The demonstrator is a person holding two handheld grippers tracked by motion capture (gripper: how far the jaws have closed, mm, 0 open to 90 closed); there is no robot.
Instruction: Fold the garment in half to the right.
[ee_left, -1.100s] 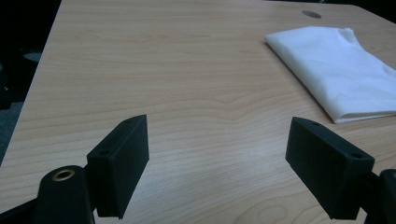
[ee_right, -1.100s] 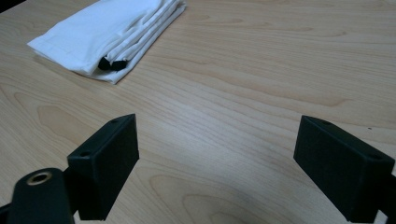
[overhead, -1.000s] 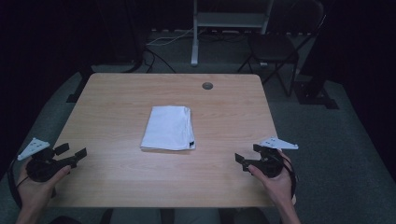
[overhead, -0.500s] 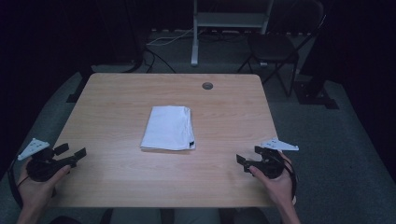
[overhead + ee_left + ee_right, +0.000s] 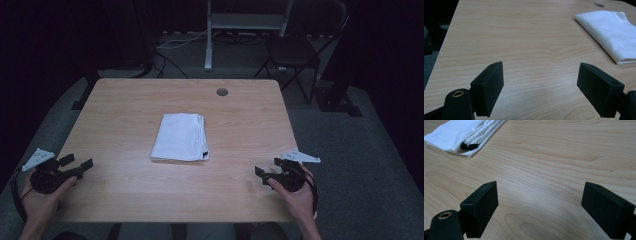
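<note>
A folded white cloth [image 5: 180, 137] lies flat in the middle of the wooden table [image 5: 125, 110]. A small black piece shows at its near right corner [image 5: 468, 146]. My left gripper [image 5: 76, 163] rests near the table's front left corner, held by a hand, open with nothing between its jaws. In the left gripper view the cloth [image 5: 610, 28] lies ahead to the right. My right gripper [image 5: 268, 168] sits near the front right edge, open and empty too. In the right gripper view the cloth [image 5: 461, 132] lies ahead to the left.
A round cable hole [image 5: 222, 92] is set in the table near its far edge. Behind the table stand a dark folding chair [image 5: 295, 52] and a white stand's post [image 5: 208, 40] with cables on the floor. Bare wood surrounds the cloth.
</note>
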